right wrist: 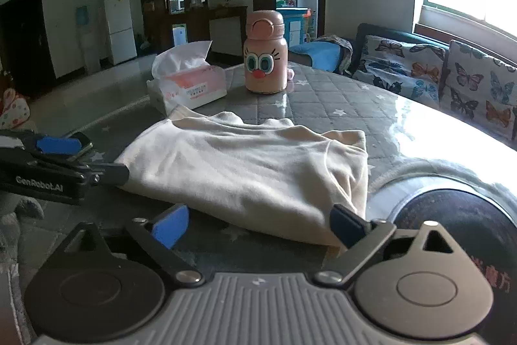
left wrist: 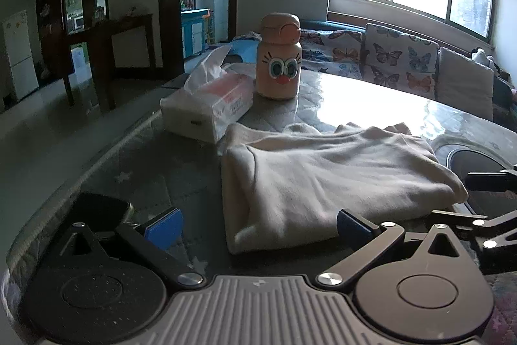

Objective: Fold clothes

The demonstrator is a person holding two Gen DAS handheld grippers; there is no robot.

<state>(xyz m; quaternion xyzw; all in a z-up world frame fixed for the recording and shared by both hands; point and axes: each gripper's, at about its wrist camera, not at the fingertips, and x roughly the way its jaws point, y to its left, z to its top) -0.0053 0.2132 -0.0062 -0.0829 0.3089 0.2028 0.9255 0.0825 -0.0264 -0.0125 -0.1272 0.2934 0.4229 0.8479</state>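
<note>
left wrist view: my left gripper [left wrist: 258, 227] has its blue-padded fingers [left wrist: 164, 227] spread wide, nothing between them. it hovers low at the near edge of the cream-white soft knit garment [left wrist: 323, 180], the right-hand pad just at the cloth's near hem; i cannot tell whether it touches. the garment lies on the grey quilted star-print table cover under a glossy clear sheet [left wrist: 155, 170], already a compact layered rectangle, one rounded fold edge facing left, loose layers and a rumpled bit at the far side. judgement: folding mostly done; what may remain is one more halving or a tidy-up of the far edge. behind the garment stand a white and pink soft tissue pack [left wrist: 206, 109] and a peach cartoon-face bottle with a flip lid [left wrist: 279, 60], both apart from the cloth. my right gripper [left wrist: 491, 209] shows at the right edge, near the garment's right corner.

right wrist view: my right gripper [right wrist: 258, 225] is likewise spread, empty, its right-hand pad at the garment's near right corner. the cloth looks limp, slightly wrinkled, top layer smooth, a seam curve on the right side, corners not quite square. the left gripper reaches in from the left, its tip at the garment's left edge; its fingers look parted. a dark round inset [right wrist: 458, 215] sits in the table just right of the garment.
</note>
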